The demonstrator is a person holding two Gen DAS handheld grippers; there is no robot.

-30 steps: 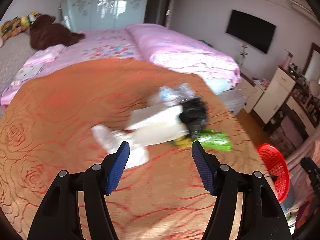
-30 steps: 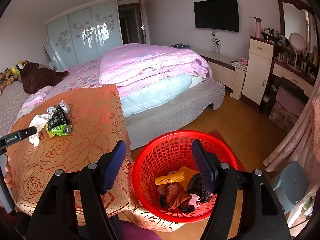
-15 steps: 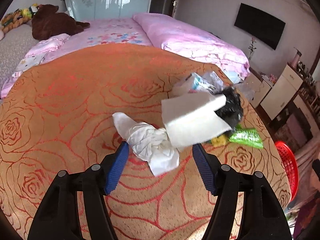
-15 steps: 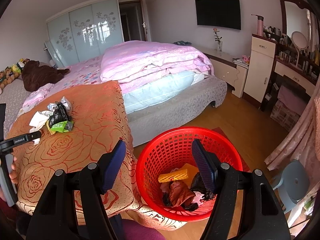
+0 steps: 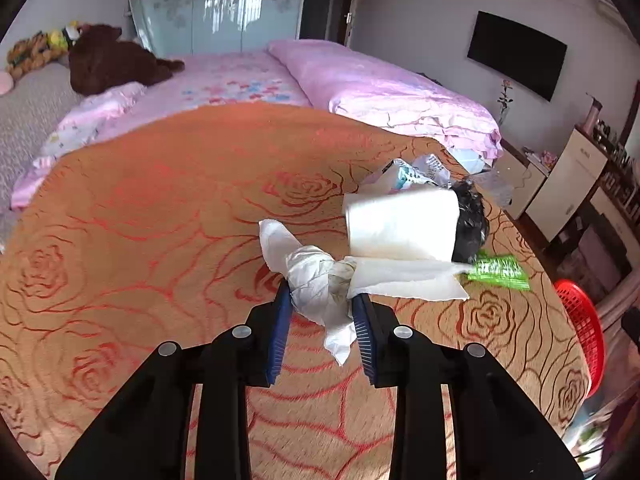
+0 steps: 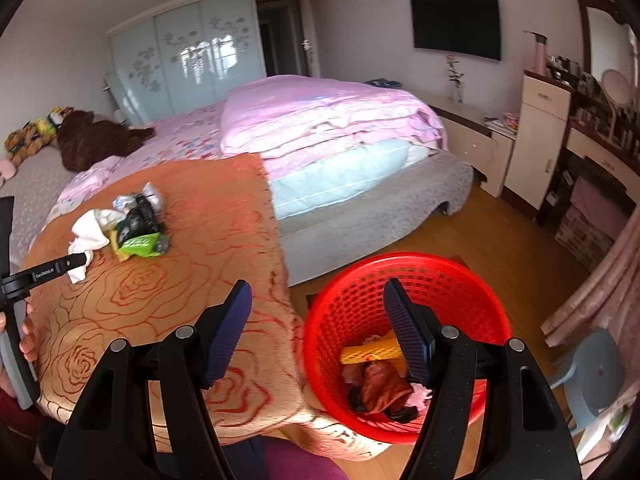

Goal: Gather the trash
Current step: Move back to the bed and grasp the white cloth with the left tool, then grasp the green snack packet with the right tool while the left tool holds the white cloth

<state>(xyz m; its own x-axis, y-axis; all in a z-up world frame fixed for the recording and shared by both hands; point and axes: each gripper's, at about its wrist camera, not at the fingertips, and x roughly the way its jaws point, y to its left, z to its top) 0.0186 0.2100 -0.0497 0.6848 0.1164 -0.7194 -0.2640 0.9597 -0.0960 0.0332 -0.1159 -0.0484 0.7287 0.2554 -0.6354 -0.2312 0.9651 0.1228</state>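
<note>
My left gripper (image 5: 322, 300) is shut on a crumpled white tissue (image 5: 316, 280) on the orange rose-patterned cloth (image 5: 160, 220). A strip of paper joins the tissue to a white paper roll (image 5: 400, 224) just beyond. Behind the roll lie a black plastic bag (image 5: 470, 220), a green wrapper (image 5: 500, 270) and a clear printed wrapper (image 5: 412, 170). My right gripper (image 6: 318, 320) is open and empty above the rim of the red basket (image 6: 440, 280), which holds several pieces of trash. The trash pile (image 6: 128, 224) and the left gripper's finger (image 6: 52, 270) show in the right wrist view.
The cloth covers a table beside a bed with pink bedding (image 6: 320, 120). A brown plush toy (image 5: 108, 60) lies on the bed. White cabinets (image 6: 540, 136) and a dresser stand at the right wall. A blue stool (image 6: 592, 376) stands right of the basket on the wood floor.
My left gripper moved forward and closed on the crumpled tissue. My right gripper shifted slightly left over the basket's rim and stayed open.
</note>
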